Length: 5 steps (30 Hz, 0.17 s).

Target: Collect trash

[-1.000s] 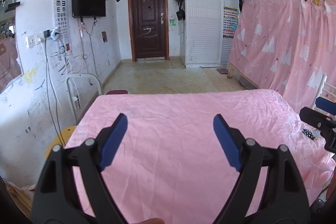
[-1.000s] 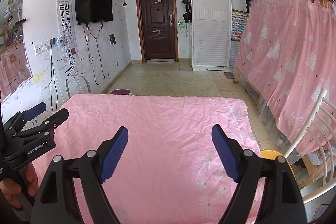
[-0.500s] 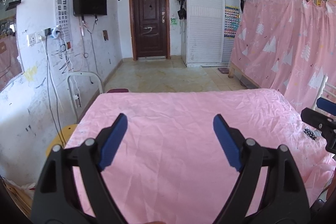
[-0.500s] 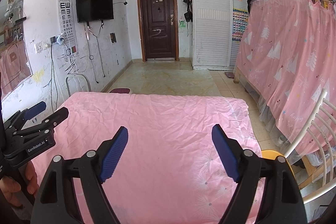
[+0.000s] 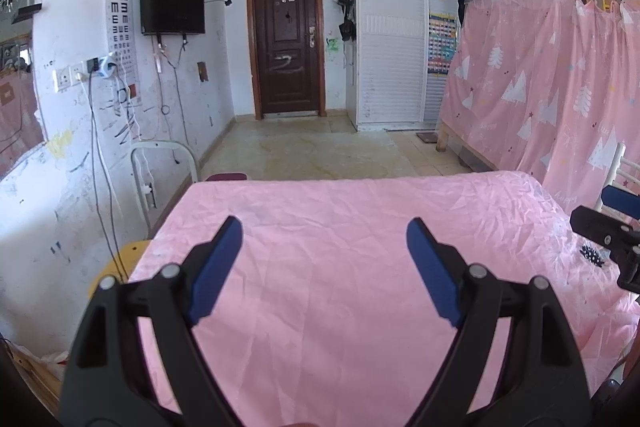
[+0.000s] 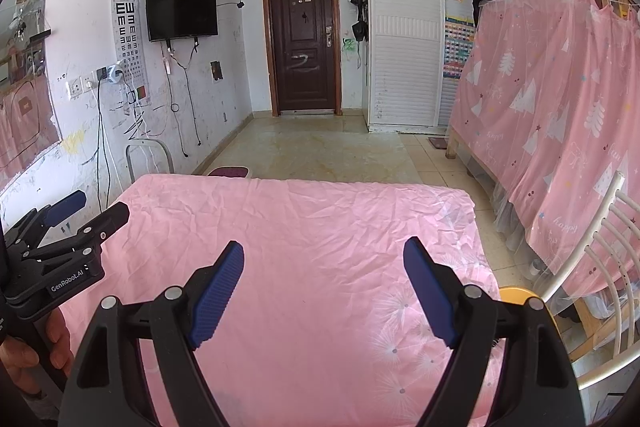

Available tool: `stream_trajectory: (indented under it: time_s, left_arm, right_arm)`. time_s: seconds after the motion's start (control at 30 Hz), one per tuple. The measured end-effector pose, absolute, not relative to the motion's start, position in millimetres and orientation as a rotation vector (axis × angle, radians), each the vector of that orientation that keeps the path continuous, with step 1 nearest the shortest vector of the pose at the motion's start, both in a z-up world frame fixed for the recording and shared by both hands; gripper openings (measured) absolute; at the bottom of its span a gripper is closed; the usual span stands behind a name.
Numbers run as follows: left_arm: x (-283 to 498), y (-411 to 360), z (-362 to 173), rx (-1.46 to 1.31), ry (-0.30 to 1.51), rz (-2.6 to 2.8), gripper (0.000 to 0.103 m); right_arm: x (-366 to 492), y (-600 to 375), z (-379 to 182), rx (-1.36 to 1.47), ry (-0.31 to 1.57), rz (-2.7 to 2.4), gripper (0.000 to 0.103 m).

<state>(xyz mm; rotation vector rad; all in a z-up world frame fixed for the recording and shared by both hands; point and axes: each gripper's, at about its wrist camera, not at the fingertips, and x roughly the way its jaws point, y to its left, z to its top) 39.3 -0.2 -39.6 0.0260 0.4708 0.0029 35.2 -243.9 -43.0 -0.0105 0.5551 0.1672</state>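
Observation:
No trash shows in either view. My left gripper (image 5: 324, 231) is open and empty above a table covered in a pink cloth (image 5: 340, 211). My right gripper (image 6: 324, 253) is open and empty above the same cloth (image 6: 304, 219). The right gripper shows at the right edge of the left wrist view (image 5: 608, 223). The left gripper shows at the left edge of the right wrist view (image 6: 80, 215), held by a hand.
A white metal frame (image 5: 160, 155) and a yellow stool (image 5: 120, 259) stand left of the table by the wall. A white chair (image 6: 600, 267) and another yellow stool (image 6: 520, 295) stand right. A pink-curtained bed (image 6: 560, 99) lies beyond; tiled floor runs to a dark door (image 6: 304, 43).
Both views have shifted very slightly; the grippers stay open and hover over the cloth in the same place.

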Motion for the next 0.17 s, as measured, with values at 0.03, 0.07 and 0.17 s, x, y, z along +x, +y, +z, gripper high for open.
stream_trajectory:
  time_s: [0.03,0.07,0.17]
  left_arm:
    - [39.5,0.2,-39.7,0.025,0.473,0.006,0.082]
    - [39.6,0.6,-40.1,0.024,0.475,0.008,0.082]
    - [39.4,1.4,-40.3,0.023,0.475,0.015,0.084]
  right_arm:
    - [36.0,-243.7,-42.7,-0.011,0.556,0.168,0.072]
    - [36.0,-243.4,-42.7,-0.011,0.556,0.168,0.072]
    - [36.9,-242.3,-42.7,-0.015,0.557,0.171,0.072]
